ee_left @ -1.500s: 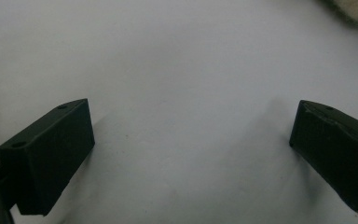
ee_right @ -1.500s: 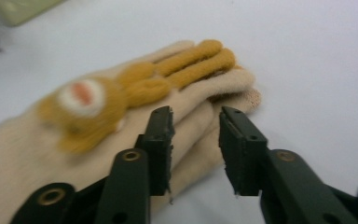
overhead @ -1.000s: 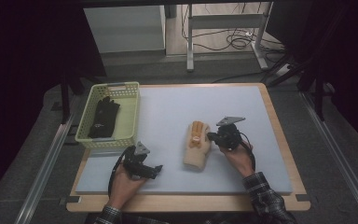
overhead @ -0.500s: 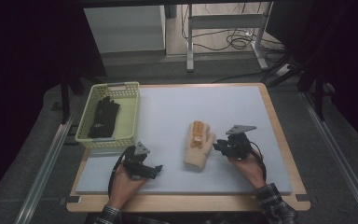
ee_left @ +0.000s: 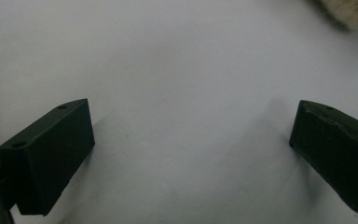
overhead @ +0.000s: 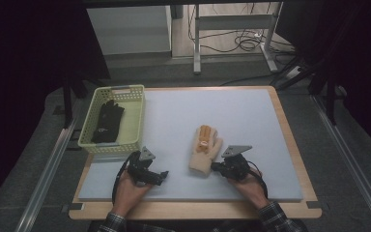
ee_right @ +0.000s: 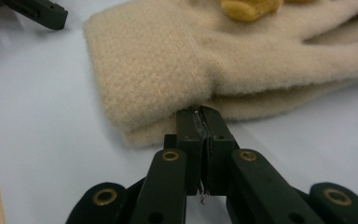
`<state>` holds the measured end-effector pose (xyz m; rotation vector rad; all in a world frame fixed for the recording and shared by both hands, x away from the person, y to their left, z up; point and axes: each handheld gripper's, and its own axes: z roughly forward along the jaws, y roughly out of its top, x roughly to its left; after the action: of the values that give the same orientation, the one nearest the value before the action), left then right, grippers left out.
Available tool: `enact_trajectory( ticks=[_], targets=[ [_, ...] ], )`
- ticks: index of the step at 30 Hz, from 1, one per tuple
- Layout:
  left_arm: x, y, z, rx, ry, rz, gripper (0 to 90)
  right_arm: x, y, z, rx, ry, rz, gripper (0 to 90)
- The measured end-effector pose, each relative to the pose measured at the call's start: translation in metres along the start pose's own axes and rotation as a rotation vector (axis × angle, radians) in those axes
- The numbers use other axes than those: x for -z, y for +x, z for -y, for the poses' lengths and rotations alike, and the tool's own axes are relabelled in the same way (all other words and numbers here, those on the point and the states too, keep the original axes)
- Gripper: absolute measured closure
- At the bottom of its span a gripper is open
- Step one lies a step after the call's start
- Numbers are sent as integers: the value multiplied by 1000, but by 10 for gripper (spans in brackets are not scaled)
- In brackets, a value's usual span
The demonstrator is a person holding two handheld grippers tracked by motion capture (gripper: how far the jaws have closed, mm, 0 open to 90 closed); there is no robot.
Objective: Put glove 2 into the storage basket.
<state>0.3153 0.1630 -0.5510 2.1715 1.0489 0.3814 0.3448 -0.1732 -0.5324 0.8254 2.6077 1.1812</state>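
Observation:
A beige knit glove (overhead: 205, 150) with orange trim lies flat on the pale mat, cuff toward me. My right gripper (overhead: 216, 167) sits just right of the cuff. In the right gripper view its jaws have just been closing and now stand shut (ee_right: 199, 112), tips against the lower edge of the glove's cuff (ee_right: 168, 60). I cannot tell whether any fabric is pinched. My left gripper (overhead: 163, 176) rests on the mat to the left of the glove, open (ee_left: 191, 140), with bare mat between its jaws. A corner of the glove (ee_left: 349, 11) shows ahead of it.
A pale yellow basket (overhead: 137, 116) stands at the mat's left edge with a black glove (overhead: 107, 122) inside. The mat lies on a wooden board (overhead: 290, 140). The left gripper's jaw (ee_right: 37, 11) shows beyond the cuff in the right gripper view.
My right hand has drawn back toward the near edge, from beside the glove's fingers to beside its cuff. The left hand and the glove have stayed put.

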Motion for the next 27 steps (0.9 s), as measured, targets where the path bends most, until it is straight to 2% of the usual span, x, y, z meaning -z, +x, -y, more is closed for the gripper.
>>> enact_trajectory(
  ticks=[9, 20, 27],
  targets=[
    [0, 0, 0, 0, 1, 0, 3, -22, 8, -16, 20, -9, -14, 858],
    [0, 0, 0, 1, 1, 0, 3, -53, 14, -41, 52, -11, 23, 856],
    [0, 0, 0, 1, 0, 0, 3, -54, 15, -43, 57, -10, 24, 813]
  ],
)
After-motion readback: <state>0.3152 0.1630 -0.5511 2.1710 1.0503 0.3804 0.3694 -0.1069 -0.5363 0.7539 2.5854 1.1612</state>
